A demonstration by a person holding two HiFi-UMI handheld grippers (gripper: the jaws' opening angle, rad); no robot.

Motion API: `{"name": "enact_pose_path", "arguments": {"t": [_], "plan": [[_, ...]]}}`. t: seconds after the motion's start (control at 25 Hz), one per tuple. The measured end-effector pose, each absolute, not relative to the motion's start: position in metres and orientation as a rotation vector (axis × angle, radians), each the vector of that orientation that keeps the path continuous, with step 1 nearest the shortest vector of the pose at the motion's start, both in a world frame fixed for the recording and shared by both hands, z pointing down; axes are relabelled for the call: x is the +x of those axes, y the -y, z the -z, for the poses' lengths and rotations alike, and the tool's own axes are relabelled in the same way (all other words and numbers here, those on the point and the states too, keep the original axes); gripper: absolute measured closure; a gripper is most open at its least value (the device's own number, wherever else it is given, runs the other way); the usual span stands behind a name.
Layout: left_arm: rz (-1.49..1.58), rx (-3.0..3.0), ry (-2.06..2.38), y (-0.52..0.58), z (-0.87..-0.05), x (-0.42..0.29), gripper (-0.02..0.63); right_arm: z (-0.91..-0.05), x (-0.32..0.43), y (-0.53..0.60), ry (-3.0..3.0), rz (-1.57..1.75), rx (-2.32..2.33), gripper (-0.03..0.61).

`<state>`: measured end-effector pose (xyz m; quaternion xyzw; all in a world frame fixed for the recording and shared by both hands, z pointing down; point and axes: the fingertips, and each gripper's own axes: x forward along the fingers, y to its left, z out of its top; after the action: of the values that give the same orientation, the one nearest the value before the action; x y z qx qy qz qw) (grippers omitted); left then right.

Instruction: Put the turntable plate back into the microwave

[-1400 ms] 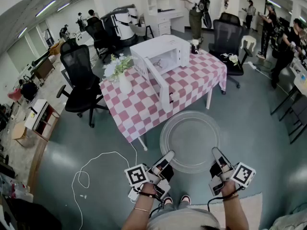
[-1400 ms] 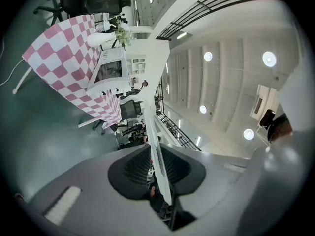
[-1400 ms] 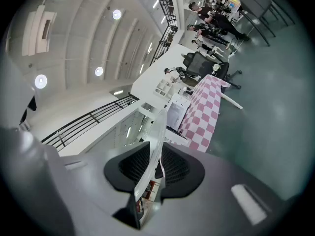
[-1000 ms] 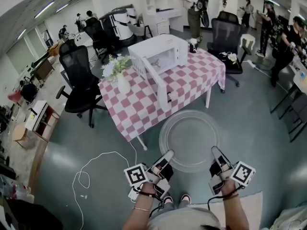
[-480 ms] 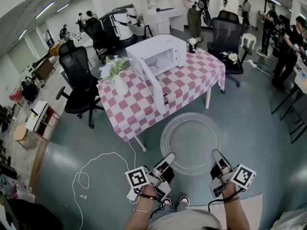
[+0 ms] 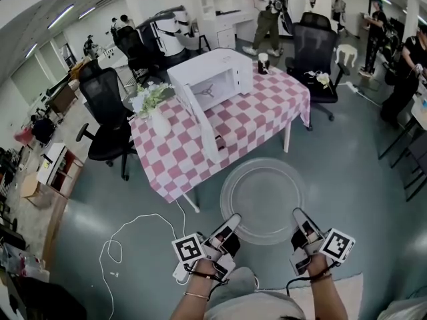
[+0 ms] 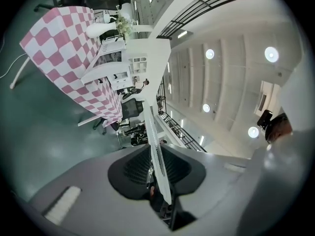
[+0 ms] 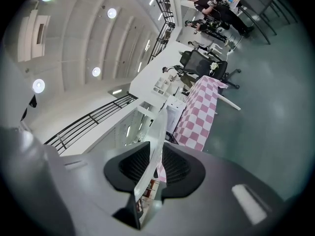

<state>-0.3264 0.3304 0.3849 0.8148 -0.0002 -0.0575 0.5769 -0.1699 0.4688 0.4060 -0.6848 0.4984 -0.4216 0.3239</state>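
The clear glass turntable plate (image 6: 262,199) hangs level above the floor, held at its near rim from both sides. My left gripper (image 6: 233,220) is shut on its left near edge, my right gripper (image 6: 298,215) on its right near edge. In the left gripper view the plate's rim (image 7: 156,151) runs edge-on between the dark pads. The right gripper view shows the rim (image 8: 153,154) pinched the same way. The white microwave (image 6: 212,77) stands on the checked table (image 6: 220,129) ahead, its door (image 6: 197,124) swung open toward me, its cavity empty apart from the roller ring.
A white vase of flowers (image 6: 152,105) stands left of the microwave. Black office chairs (image 6: 103,119) flank the table on both sides. A white cable (image 6: 130,235) loops on the floor at left. People stand at the far end of the room.
The table and microwave have drifted left and slightly nearer in the head view as I walk with the plate. Both grippers keep the same hold.
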Motion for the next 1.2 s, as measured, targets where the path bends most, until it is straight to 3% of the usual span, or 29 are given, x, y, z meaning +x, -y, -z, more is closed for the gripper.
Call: {"name": "enact_pose_path", "arguments": {"t": [0.68, 1.2], "plan": [[0.119, 1.886, -0.022, -0.291, -0.394, -0.241, 0.563, -0.409, -0.088, -0.434, -1.281, 1.060, -1.828, 0.498], [0.106, 1.877, -0.046, -0.223, -0.401, -0.127, 0.560, -0.406, 0.025, -0.367, -1.285, 1.038, -1.879, 0.498]]}}
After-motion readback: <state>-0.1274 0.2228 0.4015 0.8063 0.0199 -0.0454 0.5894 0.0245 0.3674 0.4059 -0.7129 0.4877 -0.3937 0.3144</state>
